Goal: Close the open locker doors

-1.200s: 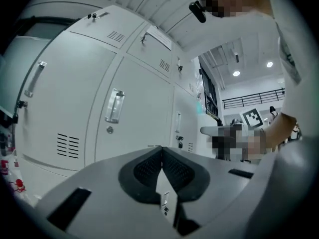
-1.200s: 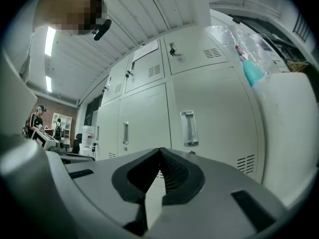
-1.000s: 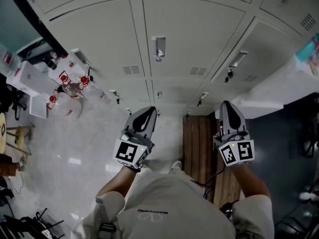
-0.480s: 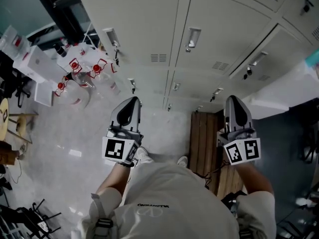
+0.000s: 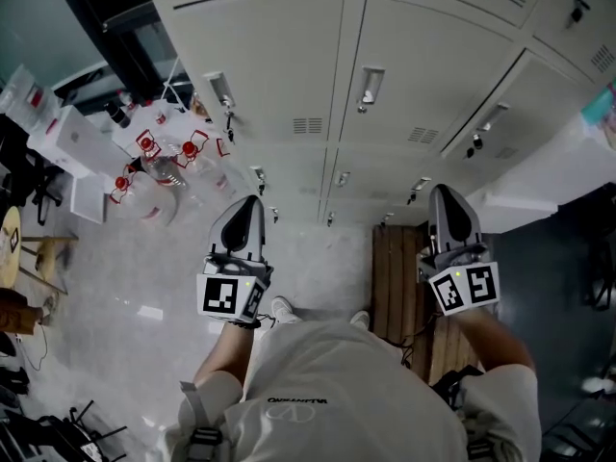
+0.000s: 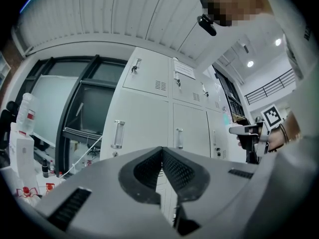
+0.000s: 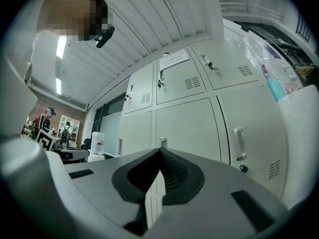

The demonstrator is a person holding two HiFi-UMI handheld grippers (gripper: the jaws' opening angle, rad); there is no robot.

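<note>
- Bottles (image 5: 159,152) with red caps stand clustered just left of the lockers (image 5: 289,75).
- Left gripper (image 5: 246,202) points toward the lockers' lower left doors, apart from them. Its fingers (image 6: 148,169) are clenched together with nothing between them.
- Locker doors (image 5: 404,75) in view lie flush in their frames, handles upright.
- Right gripper (image 5: 446,192) points at the lockers too, not touching. Its fingers (image 7: 175,176) are pressed together, empty.
- Wooden slat platform (image 5: 393,277) lies on the floor at the lockers' foot, below the right gripper.
</note>
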